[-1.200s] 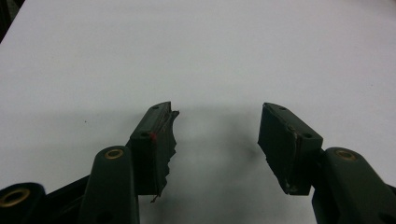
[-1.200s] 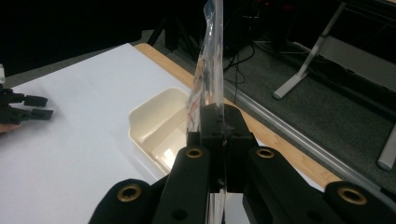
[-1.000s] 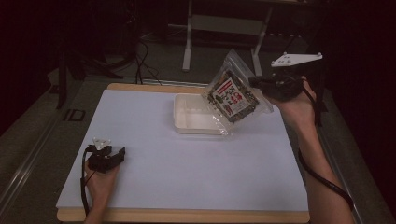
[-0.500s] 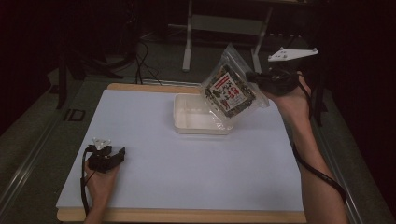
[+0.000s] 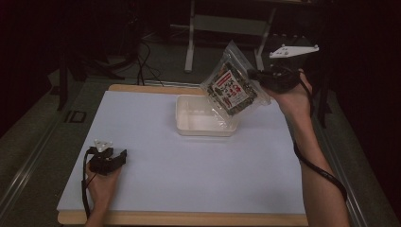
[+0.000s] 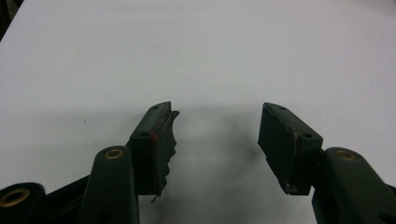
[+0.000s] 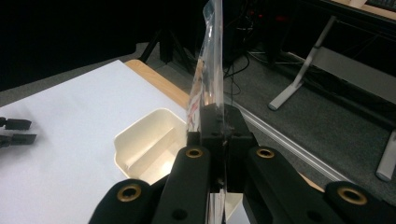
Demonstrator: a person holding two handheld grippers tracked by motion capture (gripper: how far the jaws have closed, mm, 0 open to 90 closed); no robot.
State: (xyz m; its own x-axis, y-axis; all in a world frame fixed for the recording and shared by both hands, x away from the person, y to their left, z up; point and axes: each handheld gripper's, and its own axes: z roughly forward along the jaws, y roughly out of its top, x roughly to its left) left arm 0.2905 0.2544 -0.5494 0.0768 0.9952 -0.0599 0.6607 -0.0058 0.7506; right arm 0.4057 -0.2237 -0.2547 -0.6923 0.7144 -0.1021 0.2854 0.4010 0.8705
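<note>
Right gripper (image 5: 257,75) pinches the edge of a shiny see-through bag (image 5: 231,87), its black jaws pressed tight on the thin plastic. The flat crinkly bag has a red and white label and dark bits inside. It hangs tilted above the far right of a smooth white tub (image 5: 203,125), long side slanting down toward the left. Its low corner hides part of the tub's rim. Left gripper (image 5: 111,158) rests on the smooth white bench (image 5: 189,179), jaws spread, holding nothing.
</note>
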